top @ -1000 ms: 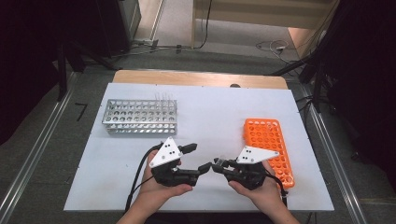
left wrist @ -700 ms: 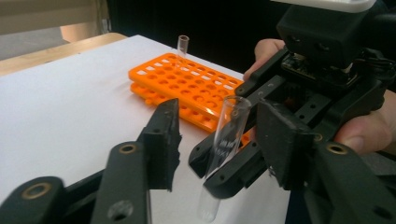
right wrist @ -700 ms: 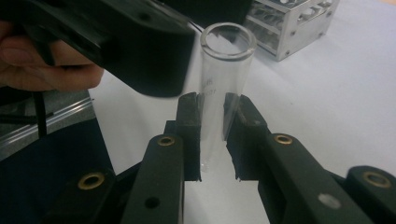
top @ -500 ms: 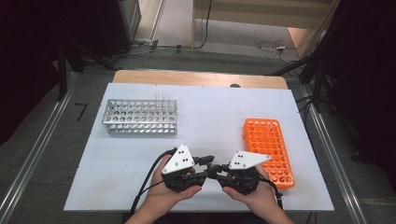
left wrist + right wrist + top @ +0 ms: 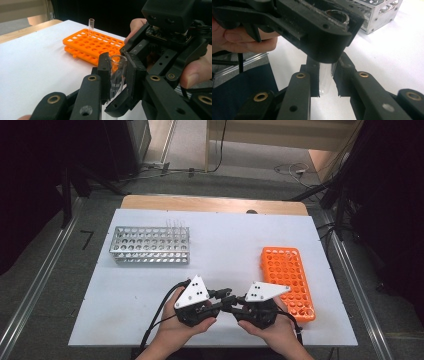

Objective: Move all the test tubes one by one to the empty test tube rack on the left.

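A clear glass test tube (image 5: 117, 75) is held upright between both grippers near the table's front edge. My left gripper (image 5: 117, 63) is shut on the tube's upper part just below the rim; its jaws have just been closing around it. My right gripper (image 5: 325, 76) is shut on the tube's lower part (image 5: 325, 80), with the left gripper's jaws crossing just above. In the high view the left gripper (image 5: 223, 296) and the right gripper (image 5: 231, 304) meet tip to tip, each in a hand.
An orange tube rack (image 5: 287, 280) lies at the right, with one clear tube (image 5: 91, 25) standing at its far end. A metal rack (image 5: 150, 245) stands at the back left with a few clear tubes (image 5: 175, 224). A white sheet (image 5: 225, 245) covers the table.
The two hands have come together at the front middle. The left gripper, open a second ago, has shut on the tube that the right gripper holds.
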The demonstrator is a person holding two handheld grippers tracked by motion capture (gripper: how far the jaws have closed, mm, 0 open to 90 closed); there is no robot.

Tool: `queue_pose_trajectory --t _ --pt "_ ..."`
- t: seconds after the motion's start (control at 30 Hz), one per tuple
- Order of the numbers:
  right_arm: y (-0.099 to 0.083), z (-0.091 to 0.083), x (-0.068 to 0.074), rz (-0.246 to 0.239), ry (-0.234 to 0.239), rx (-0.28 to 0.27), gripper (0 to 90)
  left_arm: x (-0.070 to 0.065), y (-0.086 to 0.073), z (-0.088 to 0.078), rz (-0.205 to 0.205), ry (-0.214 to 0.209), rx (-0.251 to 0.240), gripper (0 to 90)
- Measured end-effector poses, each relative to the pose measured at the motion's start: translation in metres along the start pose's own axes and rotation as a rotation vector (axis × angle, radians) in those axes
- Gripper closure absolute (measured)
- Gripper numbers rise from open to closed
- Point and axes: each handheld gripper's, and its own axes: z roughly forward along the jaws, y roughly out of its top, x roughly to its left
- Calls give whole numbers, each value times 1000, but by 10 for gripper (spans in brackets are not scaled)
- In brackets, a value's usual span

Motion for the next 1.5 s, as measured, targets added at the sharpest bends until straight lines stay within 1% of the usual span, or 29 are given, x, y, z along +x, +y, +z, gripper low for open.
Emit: queue_pose_trajectory --t 0.13,0.17,0.27,0.37,0.47,0.53,0.67,0.7,0.77,0.87,0.97,1.07,1.23,1.3,1.5 --pt "0 0 -1 3 4 -4 732 1 0 -1 -7 1 -4 765" --pt "0 0 -1 2 5 -5 716 2 1 -1 -10 5 -6 765" --pt "-1 -2 -1 1 19 -15 616 5 1 -5 -20 17 -22 765" --pt "0 -4 -2 -11 6 -17 490 9 2 -9 -28 28 -34 765" --pt "0 -8 -5 1 6 -31 361 13 2 -13 -34 41 -38 766" --pt "-1 -11 -7 5 0 -42 289 15 3 -15 -29 52 -36 766" --pt "-3 -18 -14 3 -17 -64 202 21 4 -20 -30 73 -37 766" --pt "-4 -20 -15 7 -18 -68 158 22 5 -22 -32 76 -40 766" --pt "-5 -24 -19 14 -17 -76 115 25 5 -25 -35 86 -46 766" --pt "-9 -30 -26 22 -26 -83 11 30 6 -31 -41 100 -53 766" --pt "-12 -37 -32 37 -29 -97 0 35 6 -37 -45 119 -59 766" --pt "-15 -44 -37 39 -40 -116 0 41 7 -44 -57 133 -71 766" --pt "-20 -55 -47 53 -74 -131 0 53 9 -55 -65 165 -86 766" --pt "-22 -60 -50 57 -91 -133 0 60 11 -60 -75 181 -101 766" --pt "-31 -77 -64 83 -141 -150 0 80 19 -74 -86 227 -120 766"
